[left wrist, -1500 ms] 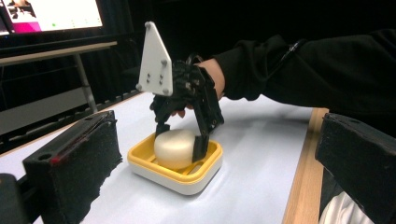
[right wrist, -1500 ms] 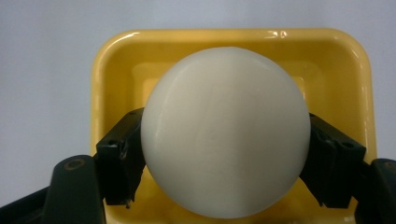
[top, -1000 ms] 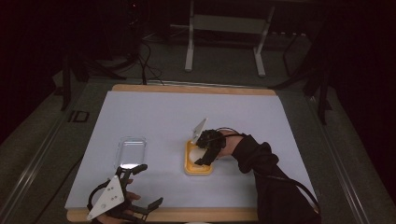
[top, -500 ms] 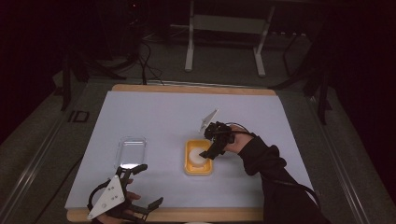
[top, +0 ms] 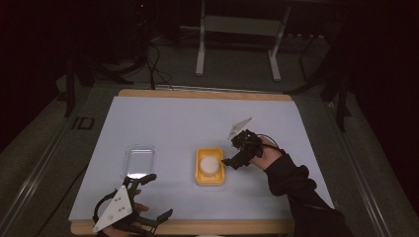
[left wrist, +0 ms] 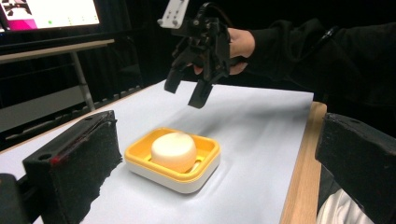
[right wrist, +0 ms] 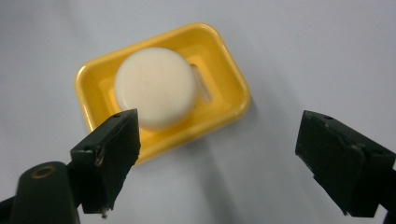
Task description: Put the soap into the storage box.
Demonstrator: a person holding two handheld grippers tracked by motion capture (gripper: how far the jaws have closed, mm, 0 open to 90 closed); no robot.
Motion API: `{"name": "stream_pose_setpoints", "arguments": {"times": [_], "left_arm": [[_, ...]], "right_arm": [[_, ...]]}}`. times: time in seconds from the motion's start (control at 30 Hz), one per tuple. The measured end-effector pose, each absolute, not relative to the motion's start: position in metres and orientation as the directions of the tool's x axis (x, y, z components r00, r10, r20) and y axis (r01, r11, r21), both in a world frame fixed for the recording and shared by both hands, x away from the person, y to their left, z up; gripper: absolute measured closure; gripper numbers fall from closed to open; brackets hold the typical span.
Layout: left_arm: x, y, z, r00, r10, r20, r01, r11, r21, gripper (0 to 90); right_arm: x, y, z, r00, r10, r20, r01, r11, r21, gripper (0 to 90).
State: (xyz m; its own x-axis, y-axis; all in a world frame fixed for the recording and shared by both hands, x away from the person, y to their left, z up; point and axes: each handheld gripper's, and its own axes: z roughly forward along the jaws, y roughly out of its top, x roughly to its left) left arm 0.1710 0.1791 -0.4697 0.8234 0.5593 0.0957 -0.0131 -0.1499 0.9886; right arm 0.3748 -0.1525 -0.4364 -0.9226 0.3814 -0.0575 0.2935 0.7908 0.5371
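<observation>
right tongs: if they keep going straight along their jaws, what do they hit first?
Probably the bare white table sheet just beside the yellow soap dish. The right tongs are open and empty, aimed down past the dish's edge; the soap sits off to one side. Depth is unclear.

A round white soap bar lies in a yellow soap dish on the pale bench, toward eleven o'clock. The right gripper hangs above them, its jaws wide apart with nothing between, the left one overlapping the dish's near edge.
</observation>
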Motion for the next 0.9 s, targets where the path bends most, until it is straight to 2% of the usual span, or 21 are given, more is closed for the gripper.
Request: {"name": "stream_pose_setpoints", "arguments": {"times": [0.27,0.6,0.9], "left_arm": [[0.171,0.179,-0.470,0.823,0.559,0.097,-0.013,-0.152,0.988,0.1],[0.171,0.179,-0.470,0.824,0.558,0.097,-0.012,-0.154,0.988,0.1],[0.171,0.179,-0.470,0.825,0.557,0.095,-0.008,-0.158,0.987,0.1]], "right_arm": [[0.362,-0.169,-0.440,-0.897,0.436,-0.073,0.327,0.765,0.555,13.1],[0.345,-0.195,-0.438,-0.841,0.535,-0.076,0.377,0.683,0.626,13.3],[0.328,-0.211,-0.444,-0.806,0.578,-0.127,0.385,0.676,0.629,13.3]]}}
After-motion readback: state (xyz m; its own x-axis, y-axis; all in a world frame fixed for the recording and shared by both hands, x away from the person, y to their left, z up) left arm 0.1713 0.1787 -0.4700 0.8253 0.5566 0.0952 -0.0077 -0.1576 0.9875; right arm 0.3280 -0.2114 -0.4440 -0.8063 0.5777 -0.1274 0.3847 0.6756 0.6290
